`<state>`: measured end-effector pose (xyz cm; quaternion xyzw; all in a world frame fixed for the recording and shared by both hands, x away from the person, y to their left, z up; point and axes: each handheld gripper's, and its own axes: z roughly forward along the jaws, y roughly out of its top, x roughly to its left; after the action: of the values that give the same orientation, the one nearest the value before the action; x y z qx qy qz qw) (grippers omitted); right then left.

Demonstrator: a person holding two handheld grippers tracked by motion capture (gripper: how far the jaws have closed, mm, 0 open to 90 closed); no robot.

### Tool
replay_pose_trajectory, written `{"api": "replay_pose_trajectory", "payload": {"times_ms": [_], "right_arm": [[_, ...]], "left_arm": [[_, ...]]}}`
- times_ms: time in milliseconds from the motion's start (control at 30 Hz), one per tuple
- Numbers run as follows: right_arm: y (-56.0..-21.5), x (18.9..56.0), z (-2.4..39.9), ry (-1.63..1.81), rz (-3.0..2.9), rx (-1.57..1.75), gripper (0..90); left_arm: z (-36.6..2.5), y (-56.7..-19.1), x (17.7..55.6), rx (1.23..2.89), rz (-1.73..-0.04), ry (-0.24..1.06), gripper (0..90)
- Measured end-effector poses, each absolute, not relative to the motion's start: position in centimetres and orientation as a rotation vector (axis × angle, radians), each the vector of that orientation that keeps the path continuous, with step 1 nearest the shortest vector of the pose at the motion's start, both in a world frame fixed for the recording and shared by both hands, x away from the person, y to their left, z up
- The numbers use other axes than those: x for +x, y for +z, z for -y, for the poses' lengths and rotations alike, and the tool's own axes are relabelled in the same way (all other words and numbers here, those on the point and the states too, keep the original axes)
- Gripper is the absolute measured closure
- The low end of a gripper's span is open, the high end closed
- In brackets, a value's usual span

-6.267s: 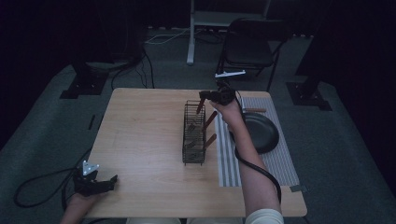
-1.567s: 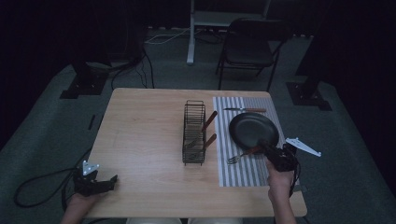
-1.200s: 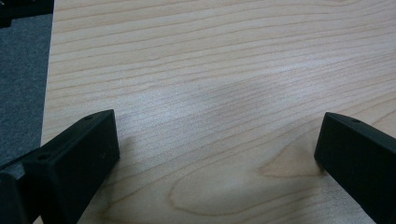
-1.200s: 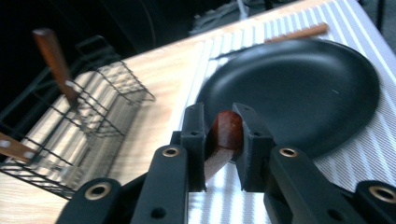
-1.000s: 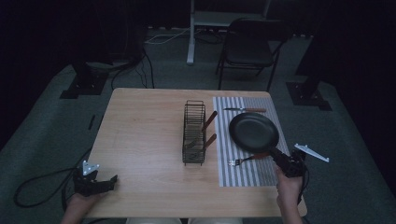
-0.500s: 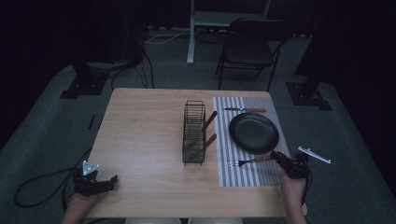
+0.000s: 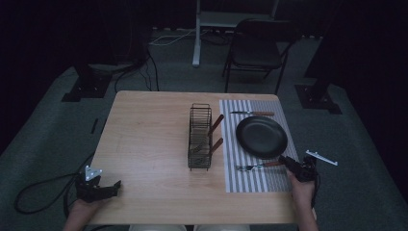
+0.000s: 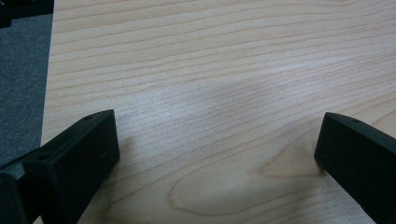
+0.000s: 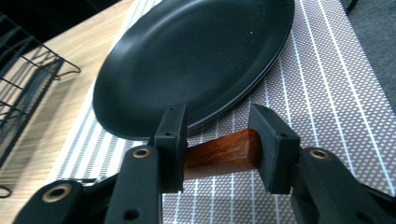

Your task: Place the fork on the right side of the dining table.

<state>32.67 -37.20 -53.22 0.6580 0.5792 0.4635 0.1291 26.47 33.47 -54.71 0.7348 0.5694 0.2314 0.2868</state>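
Note:
A fork [image 7: 255, 167] with a brown wooden handle [image 9: 219, 151] lies on the striped mat [image 7: 255, 180], just in front of the black plate [image 7: 261, 136]. My right gripper [image 7: 290, 164] is at the mat's front right, shut on the end of that handle, with one jaw on each side in the right gripper view [image 9: 218, 123]. The plate [image 9: 187, 60] rises just beyond the jaws. My left gripper [image 7: 108, 187] rests at the table's front left corner. Its jaws are wide open over bare wood [image 8: 219, 140].
A black wire rack [image 7: 199, 137] stands mid-table with two wooden-handled utensils leaning in it, and its edge [image 9: 28, 79] is left of the plate. A knife [image 7: 252, 113] lies at the mat's far end. A chair [image 7: 257, 48] stands beyond the table.
The right gripper came from the rack's far end to the mat's front right, then slid slightly right and nearer over the last second. The left gripper has not moved.

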Motion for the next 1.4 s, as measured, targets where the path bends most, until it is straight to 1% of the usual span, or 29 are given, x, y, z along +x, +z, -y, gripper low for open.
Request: {"api": "replay_pose_trajectory", "payload": {"times_ms": [200, 300, 367, 467, 500, 600, 900, 967, 1067, 1133, 1400], "right_arm": [[-53.7, 33.5, 37.1, 1.254, -1.725, 1.889, 54.9], [-54.0, 33.5, 37.0, 1.208, -1.736, 1.884, 54.3], [-54.6, 33.5, 37.0, 1.146, -1.744, 1.89, 52.3], [-54.7, 33.4, 37.0, 1.145, -1.733, 1.888, 51.3], [-54.6, 33.4, 36.9, 1.137, -1.733, 1.882, 48.4], [-54.5, 33.4, 36.5, 1.101, -1.739, 1.86, 43.5], [-53.5, 32.5, 35.1, 1.075, -1.793, 1.78, 31.4], [-53.4, 32.2, 34.7, 1.06, -1.803, 1.764, 29.9], [-53.3, 31.6, 34.0, 1.033, -1.838, 1.718, 16.7], [-53.3, 31.2, 33.4, 0.99, -1.858, 1.707, 13.5], [-53.4, 29.3, 31.7, 1.046, -1.875, 1.67, 13.3]], "left_arm": [[-33.5, -54.7, 26.5, 1.963, -1.522, 0.618, 0.0], [-33.5, -54.7, 26.5, 1.963, -1.522, 0.618, 0.0], [-33.5, -54.7, 26.5, 1.963, -1.522, 0.618, 0.0], [-33.5, -54.7, 26.5, 1.963, -1.522, 0.619, 0.0], [-33.5, -54.7, 26.5, 1.963, -1.522, 0.618, 0.0], [-33.5, -54.7, 26.5, 1.963, -1.522, 0.618, 0.0], [-33.5, -54.7, 26.5, 1.963, -1.522, 0.618, 0.0], [-33.5, -54.7, 26.5, 1.963, -1.522, 0.618, 0.0], [-33.5, -54.7, 26.5, 1.963, -1.522, 0.618, 0.0], [-33.5, -54.7, 26.5, 1.963, -1.522, 0.618, 0.0], [-33.5, -54.7, 26.5, 1.963, -1.522, 0.618, 0.0]]}}
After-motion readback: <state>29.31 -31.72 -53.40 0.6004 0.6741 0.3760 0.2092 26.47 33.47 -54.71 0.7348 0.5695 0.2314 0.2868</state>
